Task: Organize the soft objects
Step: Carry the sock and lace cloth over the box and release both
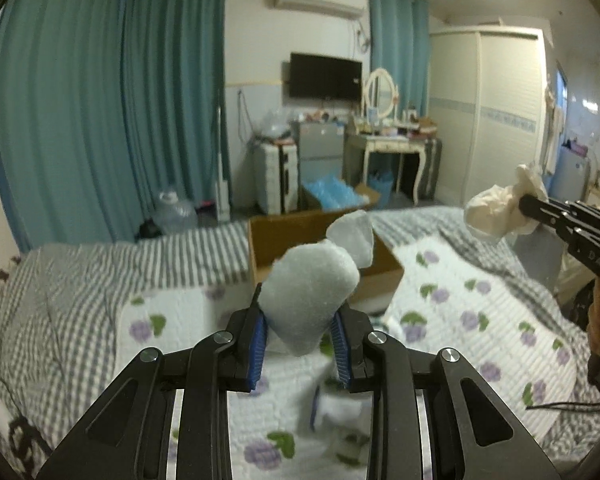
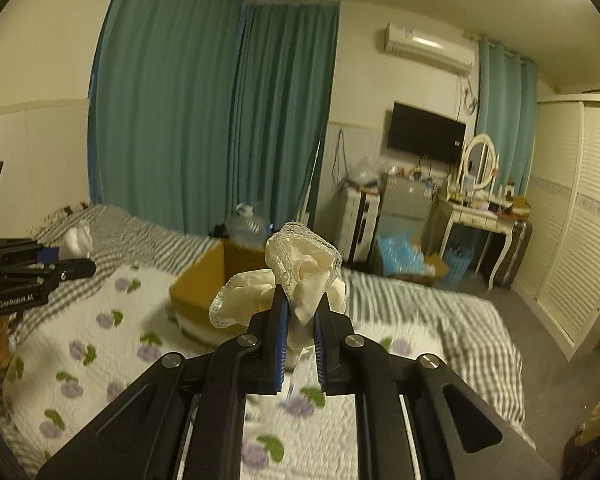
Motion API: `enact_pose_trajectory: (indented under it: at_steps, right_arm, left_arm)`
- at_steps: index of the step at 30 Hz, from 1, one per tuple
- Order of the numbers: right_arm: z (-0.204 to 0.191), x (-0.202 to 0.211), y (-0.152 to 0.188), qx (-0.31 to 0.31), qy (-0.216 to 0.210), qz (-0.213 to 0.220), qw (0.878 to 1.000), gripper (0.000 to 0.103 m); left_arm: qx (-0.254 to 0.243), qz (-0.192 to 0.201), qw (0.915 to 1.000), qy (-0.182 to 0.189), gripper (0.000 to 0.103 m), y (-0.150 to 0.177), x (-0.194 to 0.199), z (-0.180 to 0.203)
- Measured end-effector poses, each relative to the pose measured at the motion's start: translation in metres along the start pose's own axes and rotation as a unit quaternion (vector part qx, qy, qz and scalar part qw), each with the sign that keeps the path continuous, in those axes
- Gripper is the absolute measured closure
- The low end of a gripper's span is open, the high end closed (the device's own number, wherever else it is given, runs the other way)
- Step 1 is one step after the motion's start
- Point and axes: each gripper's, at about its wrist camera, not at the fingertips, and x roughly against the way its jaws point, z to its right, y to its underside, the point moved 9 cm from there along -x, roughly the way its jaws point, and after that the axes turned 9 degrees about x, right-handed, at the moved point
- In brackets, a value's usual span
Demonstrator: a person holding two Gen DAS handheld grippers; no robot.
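A soft, pale grey-white foam-like lump [image 1: 312, 300] is clamped between the blue pads of the left claw [image 1: 300, 344], which is held above the bed, and a crumpled cream cloth edged with lace [image 2: 296, 276] is pinched between the narrow-set blue pads of the right claw [image 2: 300, 344], also raised off the bed. The step in hand is judged to be the carrying of both pieces to the open brown cardboard box [image 1: 380, 276] that stands on the white quilt printed with purple flowers [image 1: 480, 320], ahead of both claws. It is best done if each piece is brought fully over the box opening and lowered inside the walls before the grip is eased, since light, springy material may catch on a pad or spring out. The loose lace edge hangs outside the right claw and could snag on the box rim. A white piece [image 1: 352, 232] is seen beyond the lump near the box, though whether it lies inside cannot be told. Another white soft item [image 1: 340, 408] lies on the quilt below the left claw. The two claws are well apart, so a clash is unlikely if one is emptied at a time. Beyond the grey-and-white striped bedding [image 1: 204, 248], teal curtains [image 1: 112, 100], a dressing table with an oval mirror [image 1: 384, 144] and a white wardrobe [image 1: 488, 116] stand clear of the path.
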Motion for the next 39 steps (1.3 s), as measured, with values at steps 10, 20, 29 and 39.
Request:
enact_pose_trajectory:
  at_steps: [10,20,29,39]
  right_arm:
    - [0.019,-0.005,-0.067,0.005,0.033,0.069,0.997,0.092]
    - [0.026,-0.062,-0.101,-0.005,0.052,0.091,0.995,0.092]
    - [0.018,-0.146,-0.087,-0.01,0.029,0.042,0.999,0.092]
    - [-0.016,-0.231,-0.02,0.007,-0.019,-0.052,0.998,0.092]
  left_arm:
    - [-0.006,0.072,0.9974,0.007,0.075,-0.062,0.011,0.019]
    - [-0.013,0.133,0.991,-0.011,0.075,-0.112,-0.014,0.018]
    - [-0.002,0.101,0.9942,-0.036,0.075,-0.113,-0.099,-0.014]
    - [0.044,-0.015,0.9975,-0.053,0.075,-0.058,-0.193,-0.041]
